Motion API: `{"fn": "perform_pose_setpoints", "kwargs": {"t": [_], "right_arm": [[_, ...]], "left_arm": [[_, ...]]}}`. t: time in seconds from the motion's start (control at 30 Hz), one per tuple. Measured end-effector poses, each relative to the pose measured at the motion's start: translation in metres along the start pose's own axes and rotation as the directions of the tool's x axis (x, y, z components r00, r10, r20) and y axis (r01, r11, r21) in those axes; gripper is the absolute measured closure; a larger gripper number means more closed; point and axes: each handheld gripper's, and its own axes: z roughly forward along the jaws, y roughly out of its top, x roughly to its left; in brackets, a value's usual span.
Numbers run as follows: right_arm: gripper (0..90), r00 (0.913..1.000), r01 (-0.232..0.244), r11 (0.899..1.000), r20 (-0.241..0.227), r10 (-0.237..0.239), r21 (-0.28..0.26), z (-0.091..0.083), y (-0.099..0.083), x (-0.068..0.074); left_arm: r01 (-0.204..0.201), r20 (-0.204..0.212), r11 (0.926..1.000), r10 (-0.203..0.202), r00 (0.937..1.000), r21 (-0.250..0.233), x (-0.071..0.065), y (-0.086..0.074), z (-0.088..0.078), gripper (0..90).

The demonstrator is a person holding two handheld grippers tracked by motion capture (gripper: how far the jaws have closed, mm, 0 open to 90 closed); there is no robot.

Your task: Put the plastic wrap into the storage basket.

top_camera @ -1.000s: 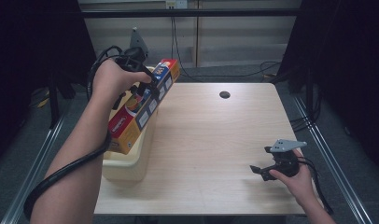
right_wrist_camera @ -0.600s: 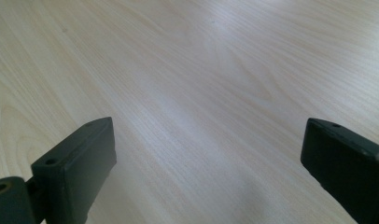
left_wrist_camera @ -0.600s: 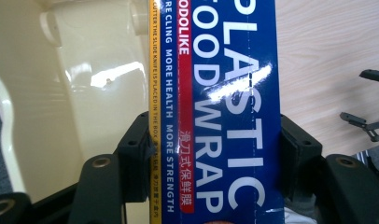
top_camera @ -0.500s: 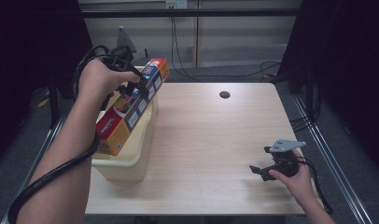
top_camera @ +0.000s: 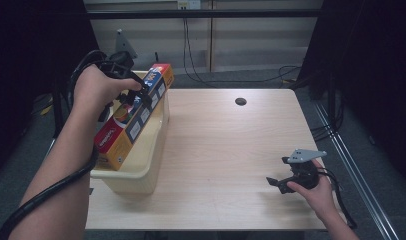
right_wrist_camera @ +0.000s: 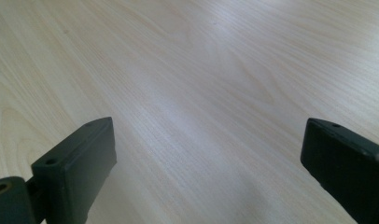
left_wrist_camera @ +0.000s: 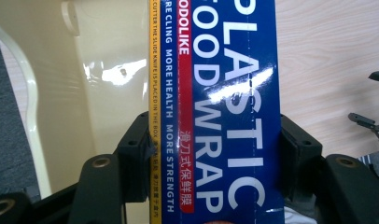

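You have one long box of plastic wrap (top_camera: 133,115) in your left gripper (top_camera: 133,95), whose jaws are clamped on its two long sides, seen pressing against the glossy blue cardboard (left_wrist_camera: 225,116) in the left gripper view. The box is a slim rectangular carton, printed blue with white lettering, a red stripe and a thin yellow edge; in the high view its side shows orange and red with small picture panels. It hangs tilted above one bin (top_camera: 141,167), a cream plastic tub with smooth shiny walls and a rounded rim, which sits at the desk's left edge, reaching toward the near left corner. The lower end of the box dips toward the near end of the bin; whether it touches the bin you cannot tell from here.

Your right gripper (top_camera: 281,182) rests near the desk's near right corner, its jaws spread wide with nothing between them, bare pale wood grain (right_wrist_camera: 201,93) under them. One small dark round hole (top_camera: 240,101) sits near the desk's far edge. The desk (top_camera: 231,150) is one flat light wooden top, matte and rectangular.
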Motion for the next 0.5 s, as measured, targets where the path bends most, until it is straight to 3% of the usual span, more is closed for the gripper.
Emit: {"fn": "perform_pose_setpoints", "kwargs": {"t": [0.5], "right_arm": [[3.4,1.0,0.004,1.0,-0.007,-0.004,-0.001,0.002,0.003,0.0]], "left_arm": [[0.036,-0.025,0.9993,-0.036,0.9991,-0.011,0.013,-0.011,-0.006,40.7]]}}
